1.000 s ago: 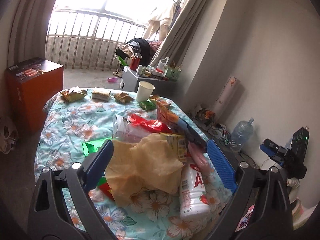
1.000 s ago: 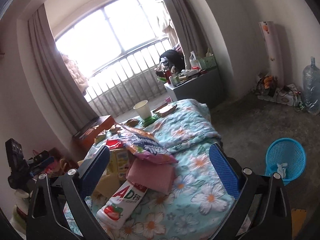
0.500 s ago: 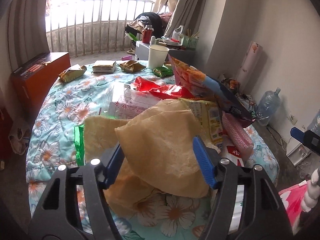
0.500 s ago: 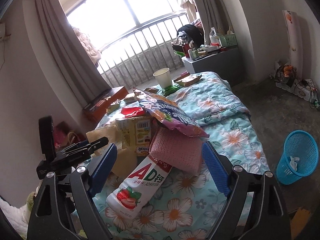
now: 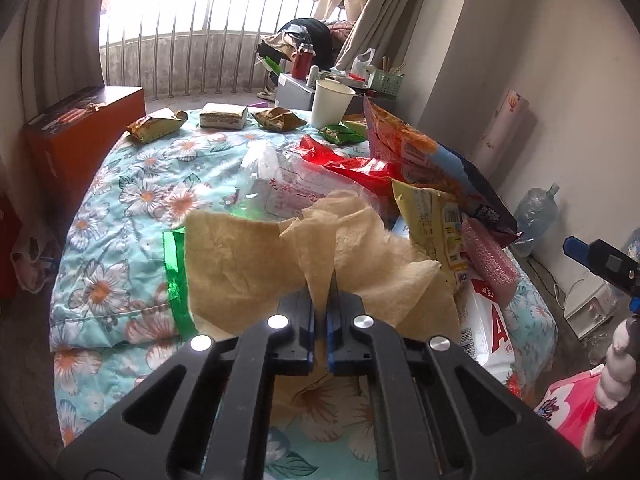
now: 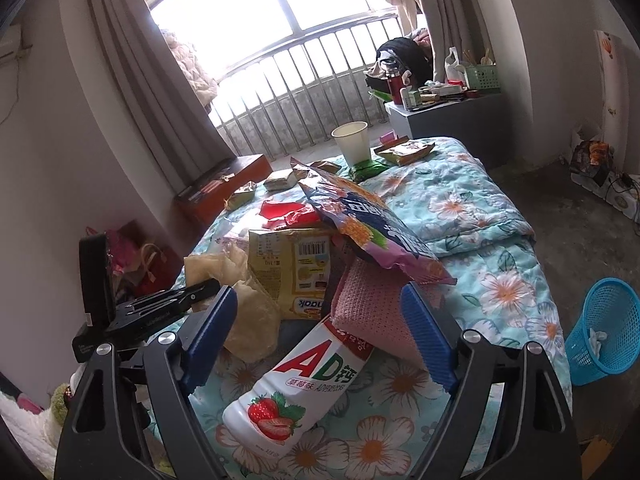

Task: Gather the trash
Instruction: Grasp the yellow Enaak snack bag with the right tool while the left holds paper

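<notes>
A bed covered by a floral quilt (image 5: 120, 216) fills the middle of both views, and a heap of litter sits on its near end. In the right wrist view a blue mesh waste basket (image 6: 604, 324) stands on the floor at the right edge, well apart from the heap.

The largest pieces in the heap are a purple-and-blue snack bag (image 6: 372, 224) at centre, a yellow snack packet (image 6: 296, 268) just left of it, a pink textured pad (image 6: 376, 304) under the bag, and a white strawberry-milk bottle (image 6: 304, 384) lying at lower centre. Further up the frame stand a paper cup (image 5: 332, 102) and small wrappers.

The step in hand looks like the first pick-up. The left gripper (image 5: 320, 300), low at centre of its view and pointing up the bed, has its jaws pressed together on a fold of the tan crumpled paper (image 5: 256, 256), which drapes either side of them. Next it likely needs lifting clear of the green foil strip (image 5: 176, 280) beside it and carrying to the basket.

The right gripper (image 6: 320, 340) hangs over the bottle, tilted down, its jaws spread wide and holding nothing.
</notes>
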A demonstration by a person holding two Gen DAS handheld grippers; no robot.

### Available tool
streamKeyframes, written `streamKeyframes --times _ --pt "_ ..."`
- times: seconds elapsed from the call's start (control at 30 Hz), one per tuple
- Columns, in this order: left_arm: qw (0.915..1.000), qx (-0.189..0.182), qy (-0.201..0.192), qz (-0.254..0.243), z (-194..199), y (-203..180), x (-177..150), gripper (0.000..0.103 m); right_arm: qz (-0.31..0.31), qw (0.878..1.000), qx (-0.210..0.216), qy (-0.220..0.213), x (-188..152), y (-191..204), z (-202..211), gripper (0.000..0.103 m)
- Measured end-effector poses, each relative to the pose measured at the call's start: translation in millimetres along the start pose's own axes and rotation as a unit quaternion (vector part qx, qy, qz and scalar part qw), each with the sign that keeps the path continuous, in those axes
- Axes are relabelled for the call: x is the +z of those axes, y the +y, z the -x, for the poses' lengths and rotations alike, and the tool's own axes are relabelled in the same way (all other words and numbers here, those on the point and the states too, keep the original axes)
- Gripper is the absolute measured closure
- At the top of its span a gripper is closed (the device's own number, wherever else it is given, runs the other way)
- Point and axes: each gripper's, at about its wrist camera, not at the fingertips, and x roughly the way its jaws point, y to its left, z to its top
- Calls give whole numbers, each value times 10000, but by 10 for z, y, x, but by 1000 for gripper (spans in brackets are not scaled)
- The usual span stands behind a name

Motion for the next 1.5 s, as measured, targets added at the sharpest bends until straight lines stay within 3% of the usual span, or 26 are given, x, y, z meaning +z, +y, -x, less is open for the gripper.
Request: streamKeyframes --times 0.2,0.47,0.9,1.13,1.37,1.5 --pt "9994 157 -283 -137 293 128 -40 102 323 9994 24 124 81 237 -252 28" --pt "9983 416 -415 -62 481 356 -119 102 1026 9941 -144 307 93 654 -622 45" --pt "9980 281 -341 457 441 699 -217 102 1448 9776 -1170 982 179 904 -1294 43" --pt "9979 159 -339 537 423 759 -252 102 1618 9668 -1643 1101 126 989 -1484 41" --pt "9976 125 -331 603 440 805 -283 102 1181 9777 -1362 1080 139 897 -1375 78" --pt "9973 148 -356 627 456 818 -291 102 1103 9825 -1154 964 140 906 -1238 89"
